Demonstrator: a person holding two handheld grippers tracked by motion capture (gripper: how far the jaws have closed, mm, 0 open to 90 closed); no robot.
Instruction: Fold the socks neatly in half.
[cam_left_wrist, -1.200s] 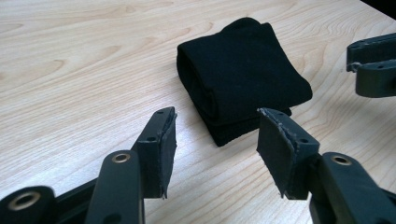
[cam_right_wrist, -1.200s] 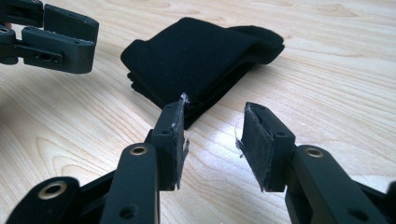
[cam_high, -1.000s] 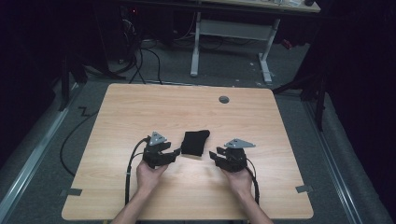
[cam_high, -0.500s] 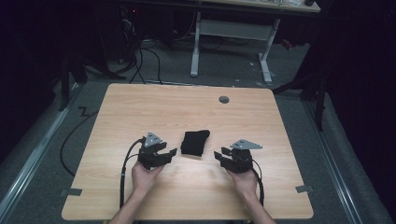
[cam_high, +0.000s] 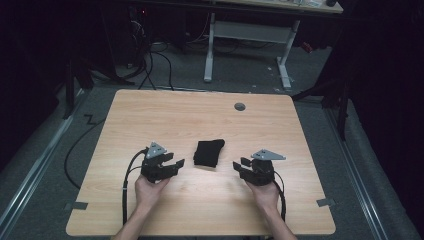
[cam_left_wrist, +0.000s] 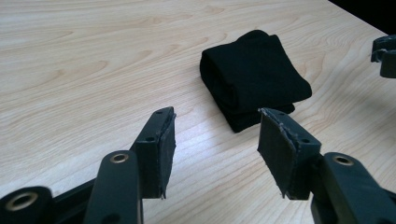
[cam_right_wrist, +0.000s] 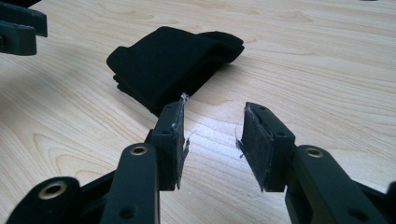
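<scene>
A folded black cloth (cam_high: 208, 152) lies on the wooden table (cam_high: 165, 115), between the two hands. My left gripper (cam_high: 178, 163) hovers just left of it, jaws open with nothing between them. In the left gripper view the cloth (cam_left_wrist: 252, 79) lies a short way beyond the left gripper (cam_left_wrist: 215, 135), clear of its pads. My right gripper (cam_high: 238, 164) stands to the right of the cloth, also open and holding nothing. In the right gripper view the cloth (cam_right_wrist: 173, 65) lies ahead and to the left of the right gripper (cam_right_wrist: 212, 128), and the tip of the other gripper (cam_right_wrist: 21, 30) shows at the top left.
A round grey cable port (cam_high: 240, 106) sits near the table's far edge. Cables trail from each gripper toward the near edge. Another desk's white legs (cam_high: 210, 50) and floor cables stand beyond the table. Tape marks (cam_high: 326, 202) sit at the near corners.
Both hands have drawn back from the cloth, the left gripper shifting left and the right one slightly right. The cloth has stayed where it was.
</scene>
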